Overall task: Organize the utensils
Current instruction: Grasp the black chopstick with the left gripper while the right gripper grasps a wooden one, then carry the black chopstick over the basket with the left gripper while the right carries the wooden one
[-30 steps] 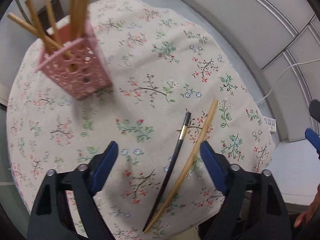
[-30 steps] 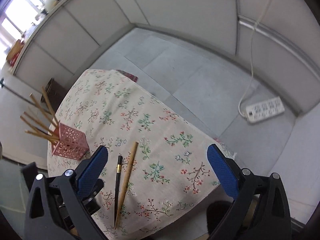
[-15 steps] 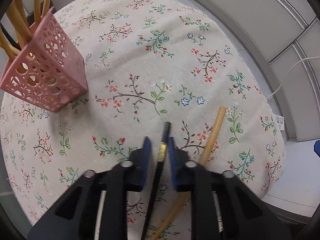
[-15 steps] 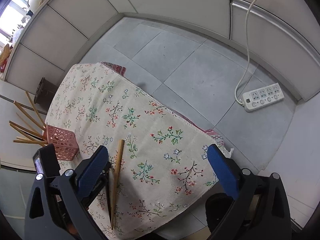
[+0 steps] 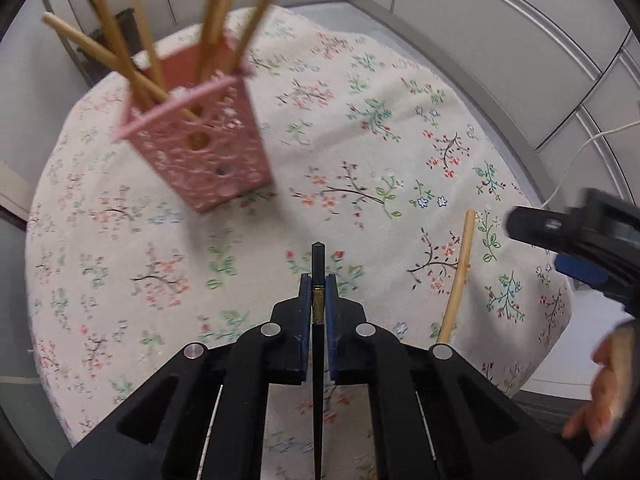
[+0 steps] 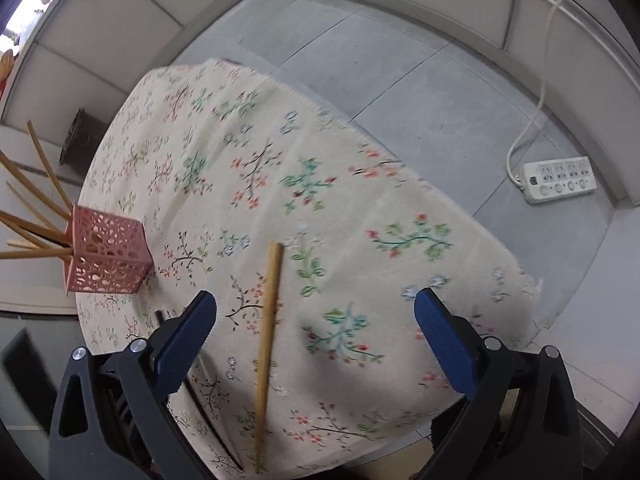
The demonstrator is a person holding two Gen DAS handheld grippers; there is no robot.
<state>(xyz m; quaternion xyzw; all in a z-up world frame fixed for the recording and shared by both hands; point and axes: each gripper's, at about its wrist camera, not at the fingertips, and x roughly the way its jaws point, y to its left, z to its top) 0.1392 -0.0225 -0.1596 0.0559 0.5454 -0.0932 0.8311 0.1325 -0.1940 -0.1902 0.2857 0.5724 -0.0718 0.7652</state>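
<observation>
Black and slim, the dark chopstick [image 5: 317, 280] now sits clamped between the pads of the left gripper [image 5: 318, 282], whose jaws have just closed from wide open. It seems lifted clear of the floral cloth on the bench [image 5: 360, 140], though the blur makes that uncertain. That leaves carrying it to the pink holder [image 5: 208, 156], where several bamboo chopsticks [image 5: 108, 32] already stand. The right gripper [image 6: 316, 320] hangs with jaws spread over the lone bamboo chopstick [image 6: 269, 320] lying flat on the cloth, not yet touching it.
</observation>
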